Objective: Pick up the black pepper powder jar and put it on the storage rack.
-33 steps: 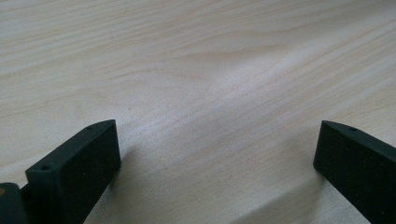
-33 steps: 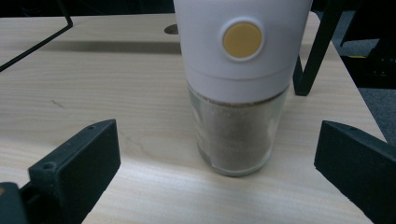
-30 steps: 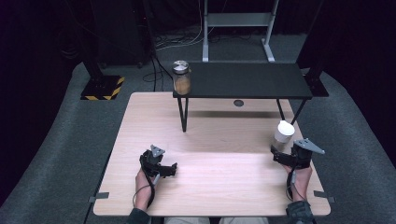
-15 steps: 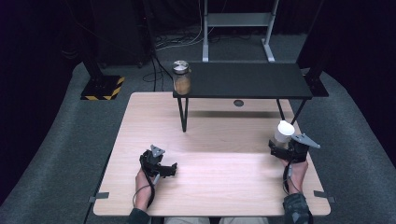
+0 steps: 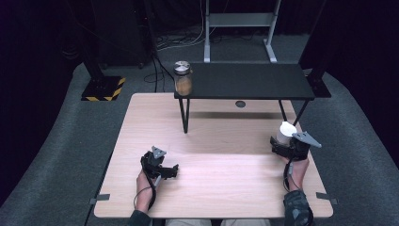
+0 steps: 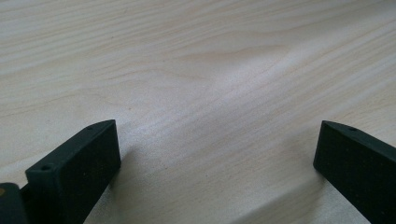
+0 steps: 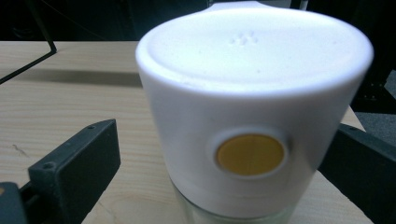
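Observation:
A clear container with a white cap (image 5: 285, 131) stands near the right edge of the wooden table (image 5: 221, 188). In the right gripper view the white cap (image 7: 252, 84) has a round yellow button on its side. My right gripper (image 5: 283, 142) is open with the container between its jaws. The left jaw stands clear of it, and the right jaw is close against or just behind it. My left gripper (image 5: 173, 170) is open low over bare wood at the front left, nothing between its jaws (image 6: 217, 135).
A low black shelf (image 5: 249, 81) on thin legs spans the table's far side. A glass jar with a metal lid (image 5: 182, 78) and brown contents stands on its left end. Dark floor, cables and stands lie beyond.
My right gripper has moved forward and a little left, so its jaws now flank the white-capped container. The container and my left gripper have stayed in place.

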The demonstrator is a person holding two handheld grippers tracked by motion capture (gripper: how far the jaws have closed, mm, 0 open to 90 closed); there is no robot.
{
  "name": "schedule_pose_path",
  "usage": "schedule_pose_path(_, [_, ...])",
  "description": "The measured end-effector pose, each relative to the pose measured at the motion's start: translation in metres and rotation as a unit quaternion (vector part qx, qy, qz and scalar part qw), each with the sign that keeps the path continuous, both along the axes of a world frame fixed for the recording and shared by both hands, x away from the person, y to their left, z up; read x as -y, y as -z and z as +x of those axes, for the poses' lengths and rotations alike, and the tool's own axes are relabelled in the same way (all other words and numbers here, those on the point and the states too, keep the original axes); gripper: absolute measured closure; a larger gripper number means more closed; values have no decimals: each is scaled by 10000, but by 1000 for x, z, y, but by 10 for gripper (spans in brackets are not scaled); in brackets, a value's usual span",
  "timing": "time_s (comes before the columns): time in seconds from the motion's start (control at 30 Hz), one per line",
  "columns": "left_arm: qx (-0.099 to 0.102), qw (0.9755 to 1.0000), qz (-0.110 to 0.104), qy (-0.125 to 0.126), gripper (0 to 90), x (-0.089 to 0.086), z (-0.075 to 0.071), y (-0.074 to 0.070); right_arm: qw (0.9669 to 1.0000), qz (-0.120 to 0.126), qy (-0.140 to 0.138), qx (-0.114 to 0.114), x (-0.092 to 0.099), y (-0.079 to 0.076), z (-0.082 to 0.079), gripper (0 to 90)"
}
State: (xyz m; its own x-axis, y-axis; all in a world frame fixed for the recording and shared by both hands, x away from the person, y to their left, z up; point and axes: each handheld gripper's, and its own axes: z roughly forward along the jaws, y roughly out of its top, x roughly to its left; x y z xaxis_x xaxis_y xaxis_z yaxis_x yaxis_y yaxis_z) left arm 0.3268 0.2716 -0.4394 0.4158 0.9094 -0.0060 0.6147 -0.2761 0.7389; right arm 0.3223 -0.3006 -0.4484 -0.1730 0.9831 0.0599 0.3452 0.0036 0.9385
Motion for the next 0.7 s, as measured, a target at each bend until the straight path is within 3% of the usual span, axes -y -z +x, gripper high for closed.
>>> schedule_pose_path(0.1, [0, 10000, -1, 1, 0, 0, 0, 0, 10000, 4, 4, -12, -1, 0, 2, 0])
schedule_pose_path(0.13, [0, 10000, 0, 1, 0, 0, 0, 0, 9999, 37, 80, -82, -2, -1, 3, 194])
schedule_pose_path(0.17, [1, 10000, -2, 0, 0, 0, 0, 0, 9996, 21, 273, -82, -7, -2, 0, 286])
schedule_pose_path(0.27, [1, 10000, 0, 1, 0, 0, 0, 0, 9994, 65, 328, 113, -7, 6, -5, 296])
schedule_pose_path(0.7, [3, 10000, 4, 9, 0, 0, 0, 0, 9994, -34, 342, 68, -9, 3, -4, 299])
